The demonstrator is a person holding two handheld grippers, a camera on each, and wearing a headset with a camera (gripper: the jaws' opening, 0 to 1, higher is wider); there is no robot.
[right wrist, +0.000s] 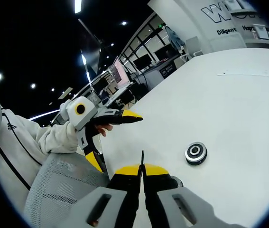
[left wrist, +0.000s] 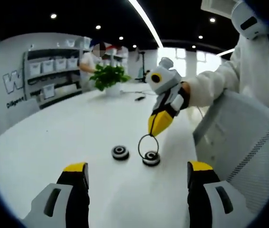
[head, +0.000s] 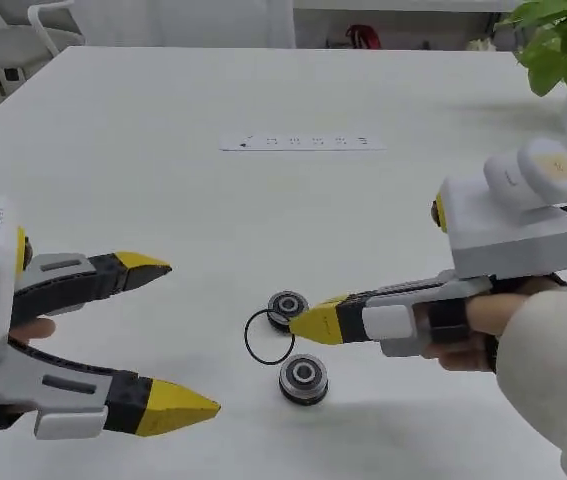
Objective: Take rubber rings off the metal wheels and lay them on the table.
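White surface [head: 163, 150]. Ring [head: 247, 338], likely light, floppy, best held by its band: pinched in right tongs [head: 308, 325], just beyond near wheel [head: 303, 379]. Second wheel [head: 287, 308] farther beyond. Left tongs [head: 191, 337] gape, well left of it.

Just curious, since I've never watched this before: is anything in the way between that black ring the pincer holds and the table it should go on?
Nothing visible. The right gripper pinches the rubber ring over the table. The far wheel and the near wheel lie close beside it, with bare table around them.
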